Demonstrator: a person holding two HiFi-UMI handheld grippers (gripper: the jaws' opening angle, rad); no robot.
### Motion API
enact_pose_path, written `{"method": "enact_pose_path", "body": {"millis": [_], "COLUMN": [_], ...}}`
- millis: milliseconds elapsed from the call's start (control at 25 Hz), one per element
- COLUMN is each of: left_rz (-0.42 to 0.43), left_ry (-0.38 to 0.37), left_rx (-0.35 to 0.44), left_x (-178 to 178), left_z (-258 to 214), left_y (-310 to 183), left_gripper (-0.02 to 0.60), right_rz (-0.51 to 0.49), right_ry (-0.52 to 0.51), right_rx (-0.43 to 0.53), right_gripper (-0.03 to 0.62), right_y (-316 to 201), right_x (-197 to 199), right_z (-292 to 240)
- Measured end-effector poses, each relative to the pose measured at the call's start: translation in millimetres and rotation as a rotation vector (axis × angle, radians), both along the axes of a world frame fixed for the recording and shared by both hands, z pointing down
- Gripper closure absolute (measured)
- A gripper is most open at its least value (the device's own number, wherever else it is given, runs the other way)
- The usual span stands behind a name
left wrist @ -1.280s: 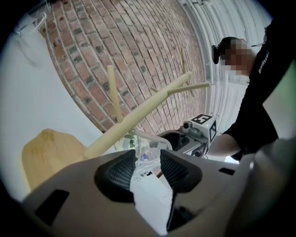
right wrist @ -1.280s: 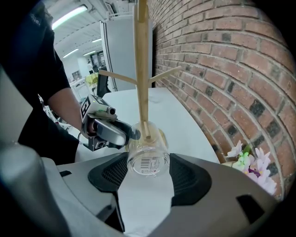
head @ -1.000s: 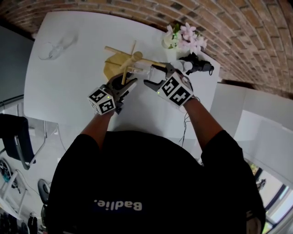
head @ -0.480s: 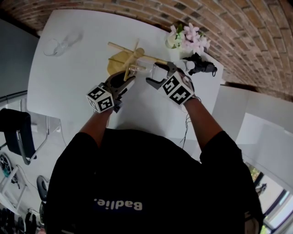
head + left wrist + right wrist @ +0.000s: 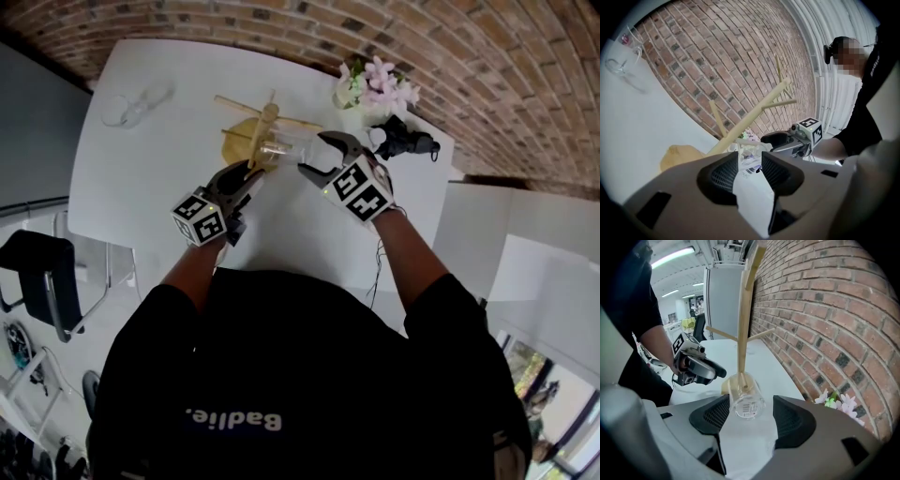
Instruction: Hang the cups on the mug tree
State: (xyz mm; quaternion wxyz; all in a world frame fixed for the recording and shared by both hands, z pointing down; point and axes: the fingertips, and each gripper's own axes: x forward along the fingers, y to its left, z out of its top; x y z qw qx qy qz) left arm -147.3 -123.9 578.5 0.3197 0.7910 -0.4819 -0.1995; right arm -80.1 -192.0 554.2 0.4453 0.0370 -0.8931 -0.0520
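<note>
Centre frame, clear glass cup (image 5: 746,401) hanging tilted on pale wooden mug tree (image 5: 742,324), right gripper (image 5: 751,412) jaws wide apart, not gripping it, left gripper (image 5: 749,165) jaws apart, just narrowed slightly, empty, second clear glass mug (image 5: 127,101) upper left.

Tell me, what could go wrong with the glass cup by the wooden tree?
1. The glass cup is beside the mug tree with the right claw open, not gripping it; if it isn't hooked well, a nudge might drop and break it.
2. The flowers stand near that claw and could get bumped.
</note>
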Motion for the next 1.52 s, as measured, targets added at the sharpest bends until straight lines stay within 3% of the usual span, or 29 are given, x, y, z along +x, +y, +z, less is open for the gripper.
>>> {"method": "enact_pose_path", "body": {"millis": [400,600,800,1160,1520], "left_rz": [0.040,0.086,0.153,0.250,0.253], "left_ry": [-0.080,-0.116,-0.184,-0.309,-0.377], "left_rx": [-0.005,-0.043,-0.033,0.029,0.065], "left_x": [17,35,59,103,124], "left_z": [-47,-74,-105,-160,-209], "left_y": [32,42,45,39,34], "left_gripper": [0.446,0.459,0.470,0.512,0.551], "right_rz": [0.101,0.194,0.250,0.349,0.375], "right_ry": [-0.178,-0.278,-0.379,-0.565,-0.657], "right_rx": [-0.036,-0.110,-0.192,-0.289,-0.290], "right_gripper": [0.293,0.293,0.298,0.435,0.545], "right_y": [21,30,47,63,69], "right_x": [29,51,70,97,106], "right_z": [-48,-71,-89,-123,-150]}}
